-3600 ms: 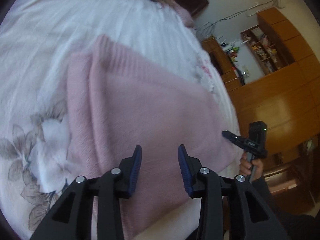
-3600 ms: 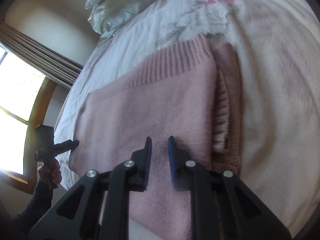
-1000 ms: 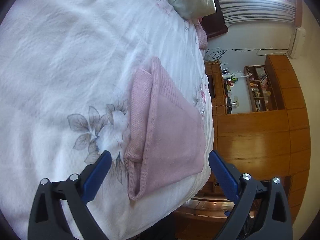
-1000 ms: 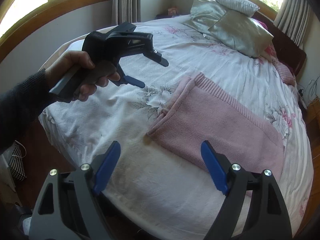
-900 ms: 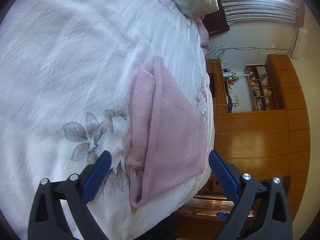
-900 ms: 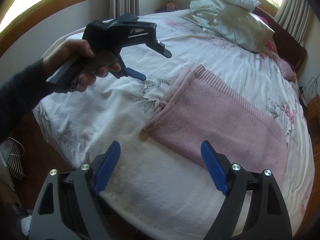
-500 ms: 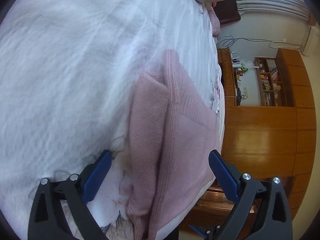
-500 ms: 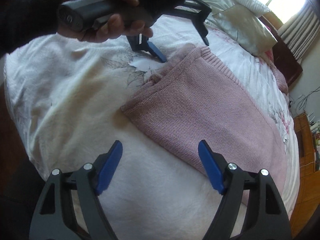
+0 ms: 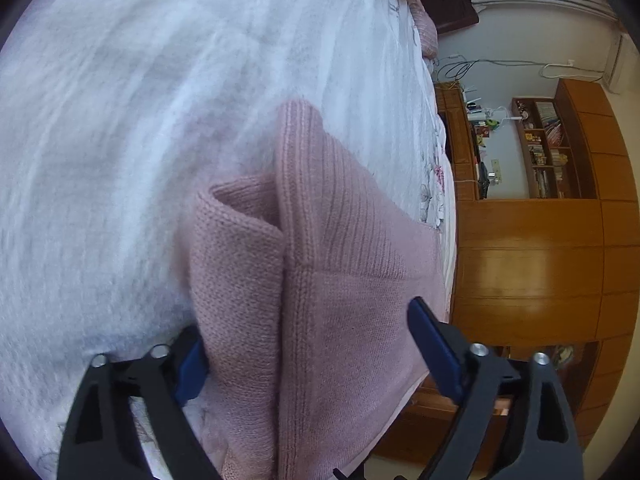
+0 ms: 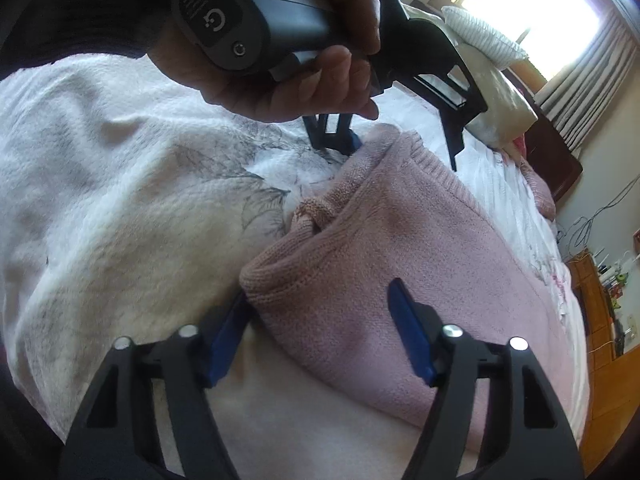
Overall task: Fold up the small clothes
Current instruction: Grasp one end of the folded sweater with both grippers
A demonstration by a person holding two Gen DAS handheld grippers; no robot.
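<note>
- The right claw (image 10: 320, 326) is spread wide and grips nothing; its left blue pad sits low at the near folded corner of the pink knitted sweater (image 10: 404, 276), the right pad above the cloth.
- The sweater lies partly folded on the white floral bedspread (image 10: 120, 216), near the bed's edge, with its folded-in layers rolled up thick along the left side.
- The left claw (image 9: 306, 354) is likewise fully apart and holds nothing; it straddles the far end of that same thick edge, one pad down beside the cloth at the bedspread, the other over the flat panel.
- In the right wrist view the person's hand (image 10: 288, 76) holds the left claw's handle just above the bed.
- To do the grasp well, each claw should probably slide its lower pad under every layer before closing, so no inner fold slips out.
- Both should likely close together and lift evenly, carrying the edge across toward the ribbed hem (image 9: 340, 216) to keep the fold square.
- Against the views from a second ago, both claws have come down from well above the bed to the sweater's edge, keeping their wide spread.
- Much earlier, they were nearly closed over the flat cloth.
- Far off stand the pillows (image 10: 488, 64) and the wooden cabinets (image 9: 528, 264).
</note>
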